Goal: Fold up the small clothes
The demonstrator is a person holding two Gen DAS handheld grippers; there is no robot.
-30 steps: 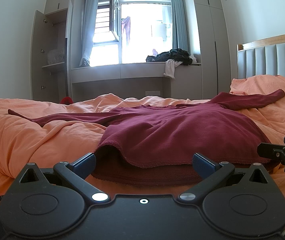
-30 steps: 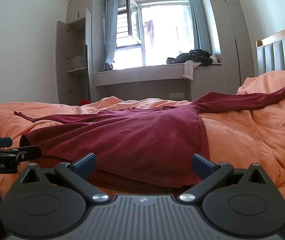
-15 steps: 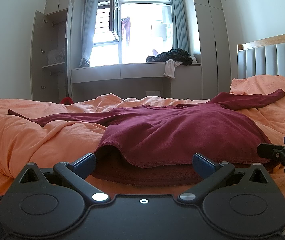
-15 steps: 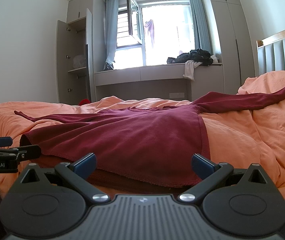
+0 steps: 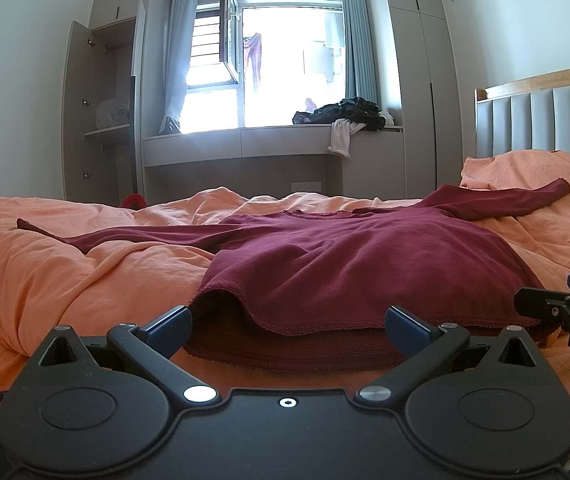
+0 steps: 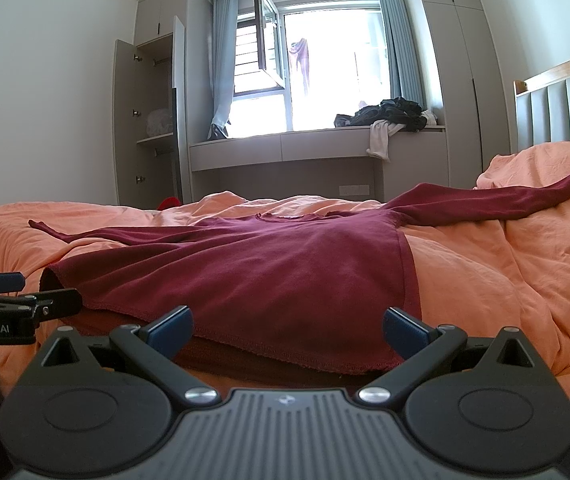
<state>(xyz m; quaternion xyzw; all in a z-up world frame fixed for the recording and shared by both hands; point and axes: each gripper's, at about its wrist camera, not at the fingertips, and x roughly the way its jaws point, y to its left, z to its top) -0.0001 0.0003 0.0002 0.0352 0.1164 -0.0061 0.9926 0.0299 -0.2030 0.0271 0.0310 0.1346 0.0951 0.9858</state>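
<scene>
Maroon long-sleeved top (image 5: 349, 264) lies spread flat on the orange duvet (image 5: 65, 264), hem toward you, neckline toward the window bench (image 5: 245, 144), one sleeve stretched out to each side of the body panel; judge the task as barely begun, since no fold is visible anywhere in the garment. Both sleeves remain to be brought in over the body; the body then remains to be folded up from the hem.

Your left gripper (image 5: 289, 322) sits low at the hem, jaws wide apart, gripping nothing; the left corner of the hem stands raised just beyond its left finger, with the lower layer of fabric showing beneath. Your right gripper (image 6: 289, 322) sits likewise at the hem, jaws wide apart, empty; the right corner of the hem lies between its fingers, slightly nearer the right one. Whether either finger touches the cloth cannot be told.

View differences, relative to the top:
- Left wrist view: shows the open mouth of the hem at the left corner and the tips of the right gripper beside the right corner; the right side seam is seen only obliquely.
- Right wrist view: shows the right side seam running straight from hem to armpit, the full right sleeve (image 6: 497, 200) lying up over a raised fold of duvet, and the left gripper's tips beside the left corner.
</scene>
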